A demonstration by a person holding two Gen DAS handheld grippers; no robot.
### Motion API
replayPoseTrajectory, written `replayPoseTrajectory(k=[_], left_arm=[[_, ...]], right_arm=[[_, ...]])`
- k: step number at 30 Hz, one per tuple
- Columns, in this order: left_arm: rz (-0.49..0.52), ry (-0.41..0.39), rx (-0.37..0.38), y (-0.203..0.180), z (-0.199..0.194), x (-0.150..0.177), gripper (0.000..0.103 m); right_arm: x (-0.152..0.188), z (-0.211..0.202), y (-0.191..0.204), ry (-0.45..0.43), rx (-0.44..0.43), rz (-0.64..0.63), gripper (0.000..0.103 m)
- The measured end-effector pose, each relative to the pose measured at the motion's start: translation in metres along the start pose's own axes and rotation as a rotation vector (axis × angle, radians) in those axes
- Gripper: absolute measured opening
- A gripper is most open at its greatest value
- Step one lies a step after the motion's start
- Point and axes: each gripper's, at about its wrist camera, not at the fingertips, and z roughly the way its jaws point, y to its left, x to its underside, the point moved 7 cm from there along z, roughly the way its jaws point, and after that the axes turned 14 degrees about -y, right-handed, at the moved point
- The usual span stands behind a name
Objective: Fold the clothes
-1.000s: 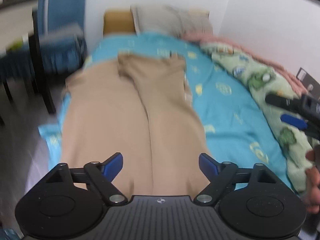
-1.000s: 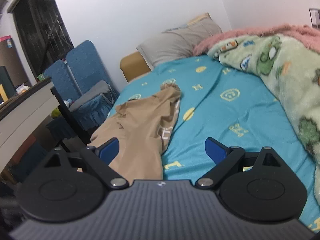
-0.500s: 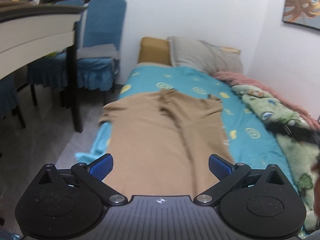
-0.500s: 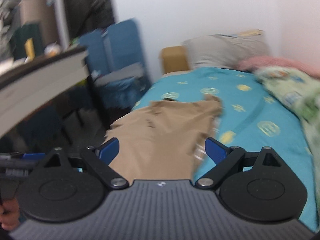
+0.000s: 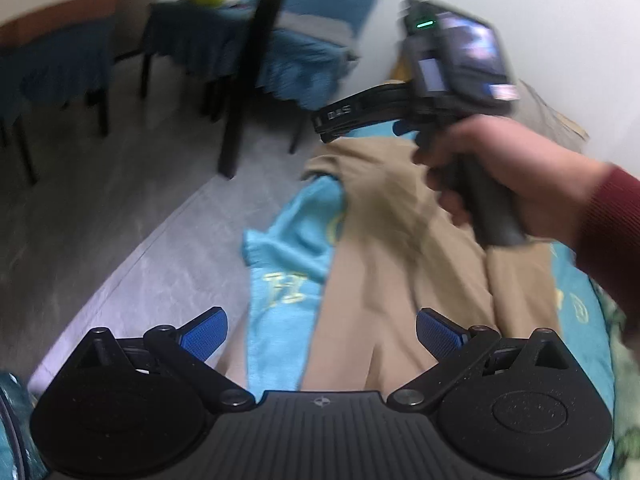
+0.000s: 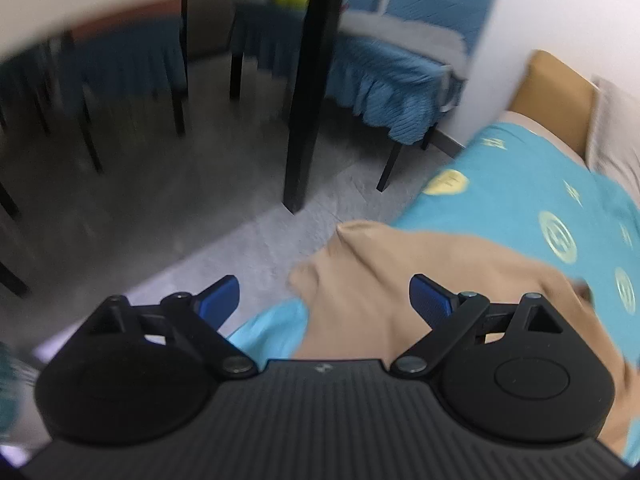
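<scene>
- We see the left gripper (image 5: 320, 334) spread wide over the tan garment (image 5: 400, 264), pinching nothing;
- the right gripper (image 6: 324, 300) likewise gapes, empty, above the garment's edge on the turquoise sheet (image 6: 508, 184).

Tan garment (image 5: 404, 264) flat on bed

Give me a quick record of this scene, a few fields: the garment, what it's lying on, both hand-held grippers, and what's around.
garment: tan trousers, spread flat, unfolded
surface: bed with turquoise sheet
left hand-held gripper: open, over the near end of the trousers, nothing gripped
right hand-held gripper: open, above the trousers' far corner at the bed's edge
right hand: grips the handle, red sleeve
surroundings: blue-covered chair, dark table leg, grey floor
</scene>
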Motion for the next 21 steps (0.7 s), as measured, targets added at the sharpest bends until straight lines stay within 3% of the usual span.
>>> replayPoseTrajectory(k=[6,7,8,10,13,14,21], left_arm=[[-0.097,0.023,-0.082,0.031,0.028,0.003,0.101],[-0.112,0.03,-0.094,0.035,0.033,0.003,0.101],[-0.102,0.032,-0.104,0.036,0.036,0.005,0.101],[-0.082,0.039,-0.117,0.039,0.041,0.006,0.101],[-0.078,0.025,-0.111,0.038,0.04,0.006,0.1],[-0.075,0.014,-0.113,0.037,0.039,0.006,0.1],[-0.053,-0.091,-0.084,0.028,0.023,-0.005,0.1]], right_arm=[[0.004,0.112,0.018,0.087,0.04,-0.131,0.092],[0.008,0.125,0.02,0.109,0.048,-0.17,0.088],[0.015,0.135,0.019,0.148,0.08,-0.21,0.073],[0.027,0.153,0.019,0.222,0.142,-0.287,0.063],[0.028,0.151,0.019,0.208,0.17,-0.339,0.033],[0.028,0.149,0.019,0.202,0.179,-0.354,0.01],[-0.027,0.064,-0.025,-0.042,0.231,-0.15,0.006]])
